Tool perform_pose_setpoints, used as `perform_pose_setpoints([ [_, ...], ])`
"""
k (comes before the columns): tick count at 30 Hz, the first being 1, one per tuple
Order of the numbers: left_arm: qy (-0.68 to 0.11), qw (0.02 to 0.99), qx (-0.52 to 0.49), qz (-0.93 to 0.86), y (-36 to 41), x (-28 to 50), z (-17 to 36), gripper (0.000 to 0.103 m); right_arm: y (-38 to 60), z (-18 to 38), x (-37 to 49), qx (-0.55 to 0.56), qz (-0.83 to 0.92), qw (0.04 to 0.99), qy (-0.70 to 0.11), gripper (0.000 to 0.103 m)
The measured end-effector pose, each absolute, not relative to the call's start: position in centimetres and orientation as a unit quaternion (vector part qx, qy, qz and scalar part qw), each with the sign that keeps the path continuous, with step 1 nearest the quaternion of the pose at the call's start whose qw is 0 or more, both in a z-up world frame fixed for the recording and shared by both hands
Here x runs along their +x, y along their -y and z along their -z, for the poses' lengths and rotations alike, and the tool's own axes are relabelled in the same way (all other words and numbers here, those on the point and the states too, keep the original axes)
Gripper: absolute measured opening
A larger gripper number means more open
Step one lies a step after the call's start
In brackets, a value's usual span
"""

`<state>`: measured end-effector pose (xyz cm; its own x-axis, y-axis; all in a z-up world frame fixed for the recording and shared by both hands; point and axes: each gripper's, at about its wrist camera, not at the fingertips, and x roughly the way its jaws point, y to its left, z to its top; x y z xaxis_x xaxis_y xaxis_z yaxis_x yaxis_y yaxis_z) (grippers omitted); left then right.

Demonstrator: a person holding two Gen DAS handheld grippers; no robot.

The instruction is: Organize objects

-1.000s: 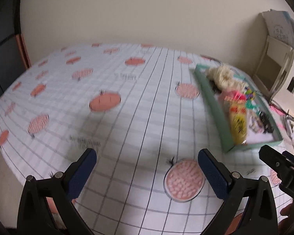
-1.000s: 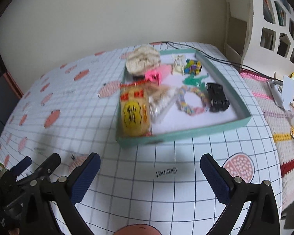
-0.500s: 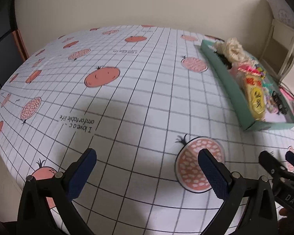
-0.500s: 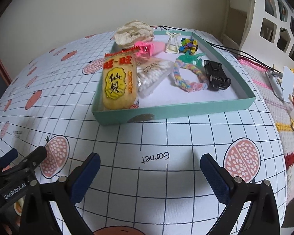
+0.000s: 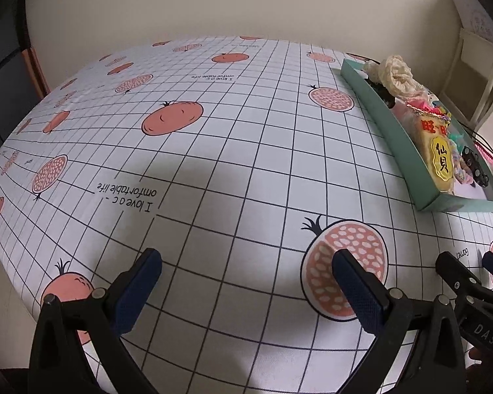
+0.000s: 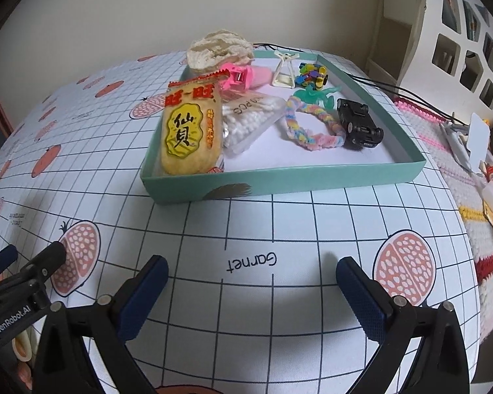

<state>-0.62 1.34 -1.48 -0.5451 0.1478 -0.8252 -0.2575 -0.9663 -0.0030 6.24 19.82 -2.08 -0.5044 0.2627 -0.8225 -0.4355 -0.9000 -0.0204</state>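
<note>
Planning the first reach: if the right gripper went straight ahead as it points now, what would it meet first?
Probably the near wall of the teal tray; only bare tablecloth lies before it. The right gripper is open and empty, though its height is unclear.

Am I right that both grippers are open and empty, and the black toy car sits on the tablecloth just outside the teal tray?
Not quite. The right wrist view shows the black toy car lying inside the teal tray, beside the braided pastel loop. The rest holds: the left gripper and the right gripper are both open and empty.
</note>
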Motion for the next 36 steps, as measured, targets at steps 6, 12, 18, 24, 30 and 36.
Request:
perform_pose_setpoints([
  [6, -0.058, 0.114, -0.461, -0.878, -1.30, -0.76, 1.43, 0.103, -19.80, 2.08, 6.16, -0.453, -0.862, 0.205, -0.095, 0.103],
  [12, -0.056, 0.112, -0.460, -0.879, -1.28, -0.62, 1.40, 0.103, -19.71, 2.06, 6.17, -0.452, -0.862, 0.208, -0.097, 0.103],
  [18, -0.056, 0.112, -0.460, -0.879, -1.24, -0.57, 1.40, 0.103, -19.69, 2.06, 6.17, -0.452, -0.862, 0.210, -0.098, 0.103],
  [24, -0.056, 0.112, -0.460, -0.879, -1.16, -0.60, 1.41, 0.103, -19.69, 2.09, 6.20, -0.451, -0.862, 0.212, -0.098, 0.103],
  [30, -0.056, 0.113, -0.459, -0.879, -1.15, -0.59, 1.38, 0.103, -19.70, 2.12, 6.18, -0.451, -0.862, 0.211, -0.098, 0.103],
  [36, -0.056, 0.113, -0.459, -0.879, -1.13, -0.60, 1.38, 0.103, -19.70, 2.13, 6.17, -0.451, -0.862, 0.210, -0.098, 0.103],
])
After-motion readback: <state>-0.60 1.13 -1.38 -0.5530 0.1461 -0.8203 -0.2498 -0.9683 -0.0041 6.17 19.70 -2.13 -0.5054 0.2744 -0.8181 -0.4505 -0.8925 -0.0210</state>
